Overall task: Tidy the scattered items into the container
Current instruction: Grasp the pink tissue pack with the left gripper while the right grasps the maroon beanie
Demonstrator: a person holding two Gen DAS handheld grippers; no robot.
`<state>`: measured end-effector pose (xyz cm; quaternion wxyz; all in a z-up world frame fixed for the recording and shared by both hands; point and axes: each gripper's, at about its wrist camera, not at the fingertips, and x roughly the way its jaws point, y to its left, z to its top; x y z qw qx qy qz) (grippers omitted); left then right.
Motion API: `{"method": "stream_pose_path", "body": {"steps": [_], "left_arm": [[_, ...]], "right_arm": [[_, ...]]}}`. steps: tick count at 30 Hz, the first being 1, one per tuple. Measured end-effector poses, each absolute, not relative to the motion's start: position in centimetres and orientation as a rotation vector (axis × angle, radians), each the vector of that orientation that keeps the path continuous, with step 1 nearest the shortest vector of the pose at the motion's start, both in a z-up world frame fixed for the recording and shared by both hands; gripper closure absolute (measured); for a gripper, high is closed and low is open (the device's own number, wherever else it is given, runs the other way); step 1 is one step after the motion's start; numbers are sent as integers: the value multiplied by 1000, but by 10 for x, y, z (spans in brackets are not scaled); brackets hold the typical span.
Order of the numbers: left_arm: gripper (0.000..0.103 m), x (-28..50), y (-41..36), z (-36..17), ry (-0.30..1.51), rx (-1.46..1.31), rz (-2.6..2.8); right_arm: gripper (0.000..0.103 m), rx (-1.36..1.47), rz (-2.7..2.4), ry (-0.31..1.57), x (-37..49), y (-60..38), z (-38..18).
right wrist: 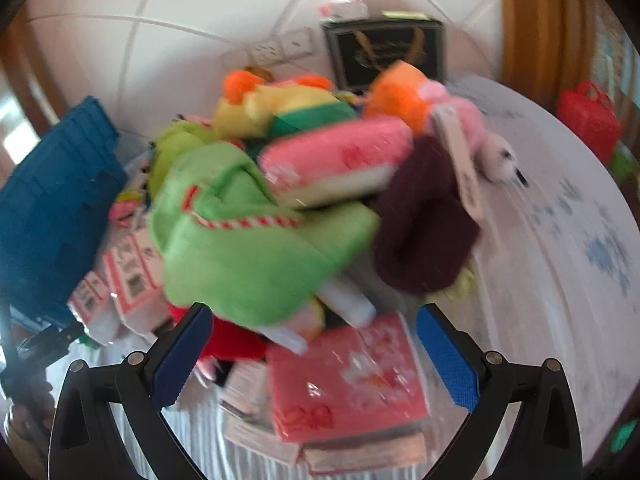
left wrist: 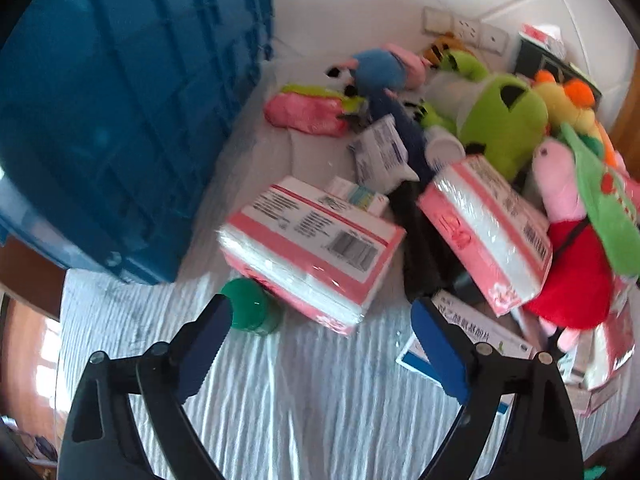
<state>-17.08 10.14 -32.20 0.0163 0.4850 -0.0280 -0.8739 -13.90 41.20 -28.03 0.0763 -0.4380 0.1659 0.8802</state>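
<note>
My left gripper (left wrist: 320,312) is open above the ribbed white cloth (left wrist: 300,400), just short of a pink tissue pack (left wrist: 316,248). A green-capped bottle (left wrist: 248,308) sits by its left fingertip. The blue crate (left wrist: 120,120) stands at the left. A second pink pack (left wrist: 488,228), a green plush (left wrist: 500,116) and a pig plush in a red dress (left wrist: 572,276) lie to the right. My right gripper (right wrist: 314,314) is open, its pads touching nothing, over a flat pink pack (right wrist: 344,376). Beyond it are a green plush (right wrist: 248,248) and a dark maroon cloth item (right wrist: 424,232). This view is blurred.
A medicine box (left wrist: 464,324) lies under my left gripper's right finger. Wall sockets (left wrist: 466,28) and a black box (right wrist: 384,48) back the heap. A red case (right wrist: 588,116) sits far right. The blue crate (right wrist: 52,208) is at the left of the right wrist view.
</note>
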Motion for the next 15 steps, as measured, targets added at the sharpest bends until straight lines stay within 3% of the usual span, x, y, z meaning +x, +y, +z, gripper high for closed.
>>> {"method": "stream_pose_path", "body": {"steps": [9, 15], "left_arm": [[11, -198, 155, -311, -31, 1618, -2875], [11, -220, 184, -335, 50, 1753, -2879]], "right_arm": [[0, -1352, 2458, 560, -106, 431, -306], [0, -1375, 2433, 588, -98, 429, -318]]}}
